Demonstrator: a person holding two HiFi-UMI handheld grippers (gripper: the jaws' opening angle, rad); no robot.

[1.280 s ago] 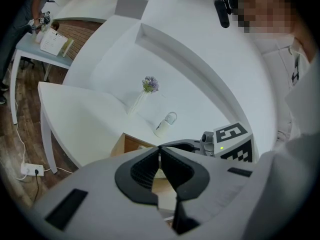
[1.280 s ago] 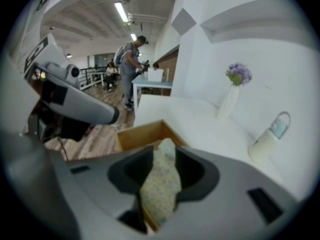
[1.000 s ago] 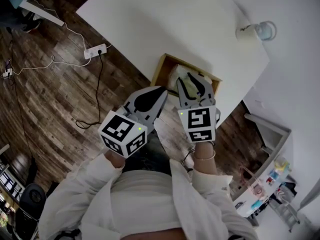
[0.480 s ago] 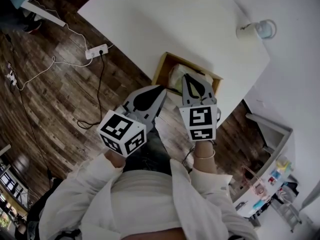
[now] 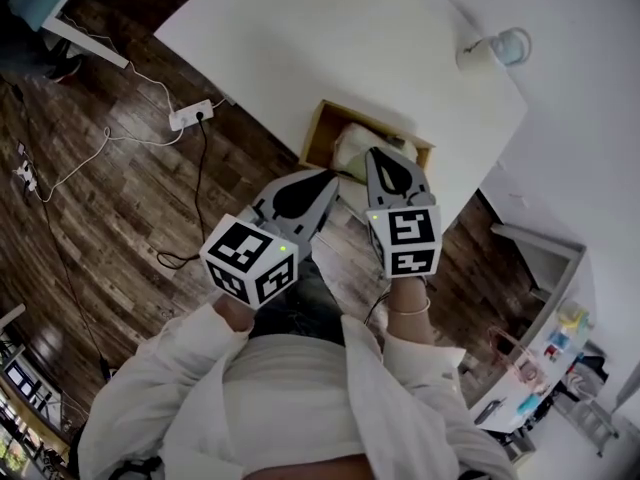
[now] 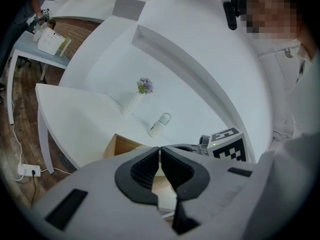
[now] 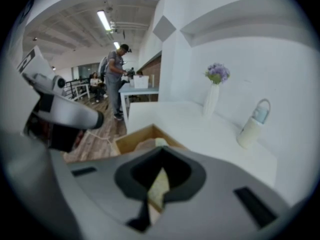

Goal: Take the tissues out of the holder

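A wooden tissue holder stands at the near edge of the white table, with pale tissues inside it. My right gripper hangs over the holder's near side with its jaws shut. In the right gripper view its tips meet just before the tissues and the holder. A pale strip shows through the slit below the tips, and nothing looks pinched. My left gripper is beside it over the table's edge. It is shut and empty, with the holder behind it.
A white bottle with a loop handle stands at the table's far right, and a vase of purple flowers stands near the wall. A power strip with cables lies on the wooden floor at left. People stand in the background.
The right gripper's jaws went from wide open to shut. Both grippers stay over the holder's near side, and the head view has shifted slightly.
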